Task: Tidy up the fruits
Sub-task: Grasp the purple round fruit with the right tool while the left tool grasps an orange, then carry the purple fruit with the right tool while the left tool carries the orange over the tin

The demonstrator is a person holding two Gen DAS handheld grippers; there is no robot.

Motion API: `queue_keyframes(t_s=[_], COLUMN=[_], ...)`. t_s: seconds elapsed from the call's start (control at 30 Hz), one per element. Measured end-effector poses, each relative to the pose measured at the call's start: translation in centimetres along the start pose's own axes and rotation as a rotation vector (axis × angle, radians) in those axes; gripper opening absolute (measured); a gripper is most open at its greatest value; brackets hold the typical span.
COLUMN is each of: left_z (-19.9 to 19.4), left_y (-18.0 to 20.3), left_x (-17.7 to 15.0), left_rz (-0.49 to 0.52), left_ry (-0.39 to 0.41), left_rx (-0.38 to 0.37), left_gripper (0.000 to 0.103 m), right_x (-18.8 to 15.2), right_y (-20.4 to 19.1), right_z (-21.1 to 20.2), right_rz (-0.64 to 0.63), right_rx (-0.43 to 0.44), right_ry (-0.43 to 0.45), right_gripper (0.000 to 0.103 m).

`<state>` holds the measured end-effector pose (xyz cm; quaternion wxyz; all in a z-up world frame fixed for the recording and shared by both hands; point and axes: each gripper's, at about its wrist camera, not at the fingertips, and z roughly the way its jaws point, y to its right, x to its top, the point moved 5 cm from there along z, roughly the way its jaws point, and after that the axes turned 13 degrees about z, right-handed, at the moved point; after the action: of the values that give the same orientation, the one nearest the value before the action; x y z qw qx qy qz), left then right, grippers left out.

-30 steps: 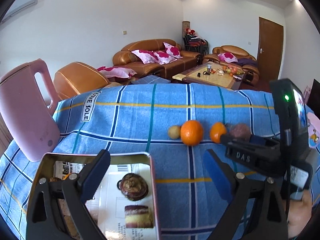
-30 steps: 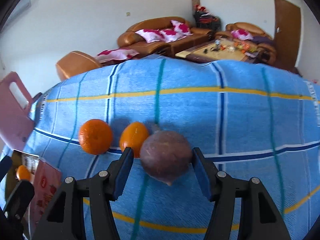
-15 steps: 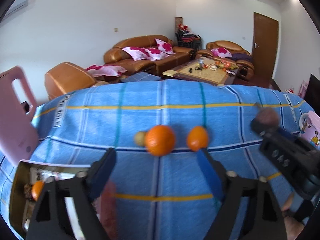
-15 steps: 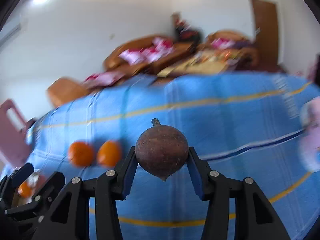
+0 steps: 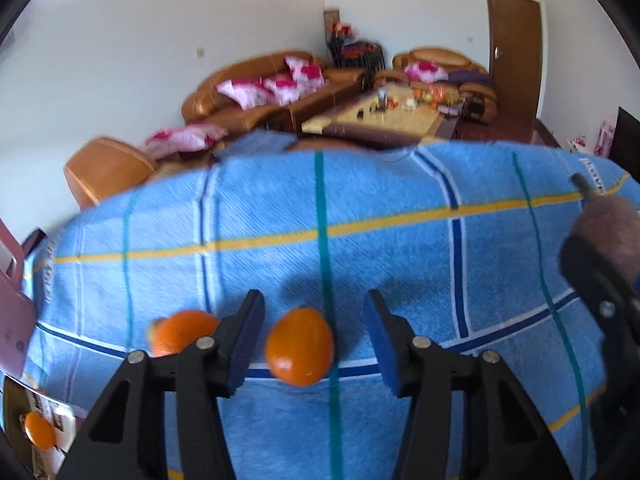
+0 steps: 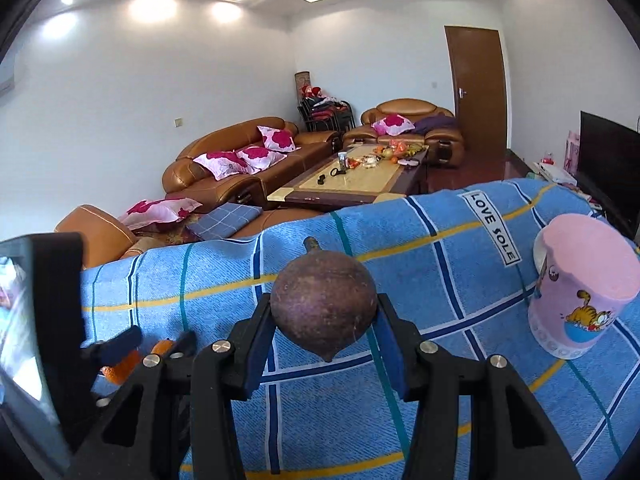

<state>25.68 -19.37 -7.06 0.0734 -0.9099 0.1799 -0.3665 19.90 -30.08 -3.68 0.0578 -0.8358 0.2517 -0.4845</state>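
The cloth [image 5: 400, 240] on the tabletop is sky blue, checked with navy, teal, white and yellow lines. Two oranges [image 5: 299, 352] are bright orange. The round fruit [image 6: 324, 312] is dull brown-purple. At 3 o'clock in the right wrist view, the cup [image 6: 580, 292] is pink with an orange cartoon cat. The gripper pads [image 5: 384, 340] are dark blue on black arms.

On the cloth-covered surface [image 5: 400, 240] an orange [image 5: 299, 346] lies between the jaws of the left gripper [image 5: 314, 338], with a second orange [image 5: 182, 330] just to its left beyond the left jaw. A third orange [image 5: 39, 430] lies in a tin [image 5: 12, 396] at the near left edge. To the right, a cup [image 6: 580, 284] stands on the surface, and a sofa [image 6: 248, 164] and coffee table [image 6: 360, 180] stand behind.
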Motion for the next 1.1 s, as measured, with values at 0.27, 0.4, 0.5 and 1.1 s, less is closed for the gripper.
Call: queue_keyframes(t_s=[0.27,0.4,0.5,1.1], left_z=[1.5,1.6,1.3,-6.9], left_y=[0.1,0.3,0.7,-0.6], left_x=[-0.3,-0.4,-0.7,-4.4], left_rz=[-0.048,-0.066,-0.057,-0.046], left_ry=[-0.083,-0.072,-0.065,0.151], left_rx=[0.009,-0.038,-0.062,-0.073], left_gripper=[0.053,0.035,0.033,0.031], right_x=[0.3,0.2,0.2,-0.4], right_y=[1.4,1.5,1.6,0.9], right_z=[0.5,0.6,0.6,-0.4], right_rz=[0.055,0.064,0.066,0.006], right_rx=[-0.008,-0.008,-0.010,-0.027], right_ry=[-0.017,-0.022,-0.017,0.023], right_gripper=[0.051,0.051,0.051,0.051])
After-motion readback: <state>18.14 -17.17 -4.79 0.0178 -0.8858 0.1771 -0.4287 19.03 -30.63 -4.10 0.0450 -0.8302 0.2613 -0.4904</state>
